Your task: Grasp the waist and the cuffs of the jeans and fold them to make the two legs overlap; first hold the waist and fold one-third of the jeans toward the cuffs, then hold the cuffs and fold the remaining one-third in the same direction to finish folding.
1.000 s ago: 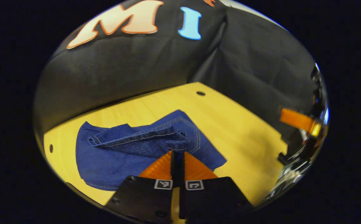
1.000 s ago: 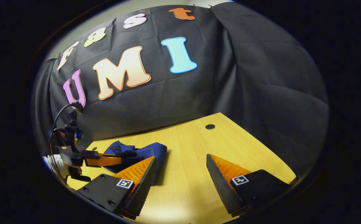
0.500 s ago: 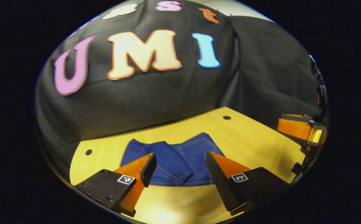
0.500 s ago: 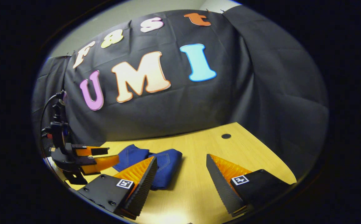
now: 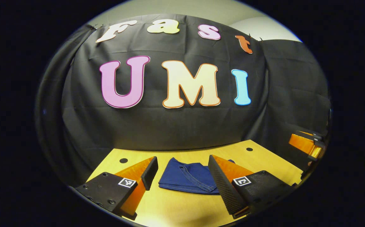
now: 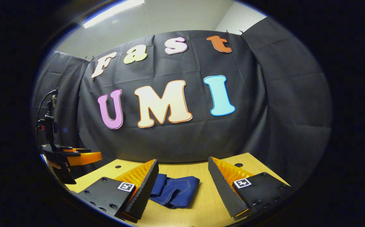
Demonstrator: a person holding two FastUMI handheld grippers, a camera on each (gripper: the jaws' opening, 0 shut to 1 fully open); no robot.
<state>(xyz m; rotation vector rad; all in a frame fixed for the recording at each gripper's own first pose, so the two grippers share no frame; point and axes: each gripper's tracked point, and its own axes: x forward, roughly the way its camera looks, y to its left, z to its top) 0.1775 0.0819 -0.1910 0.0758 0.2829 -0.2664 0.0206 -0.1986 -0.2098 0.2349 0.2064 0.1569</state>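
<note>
Jeans (image 5: 188, 179), blue denim, folded compact, flat on my wooden table (image 5: 264, 160). My left gripper (image 5: 182, 171) and right gripper (image 6: 182, 171): both spread wide, empty, above the table's near side.

The folded jeans (image 5: 188, 179) lay near the middle of the desk (image 5: 264, 160), the one thing in the way on it. Bare wood ran round them to every edge. Both grippers, left gripper (image 5: 182, 179) and right gripper (image 6: 182, 186), hung spread wide above the near edge, touching nothing. The black cloth wall (image 6: 176, 142) closed off the far edge.
</note>
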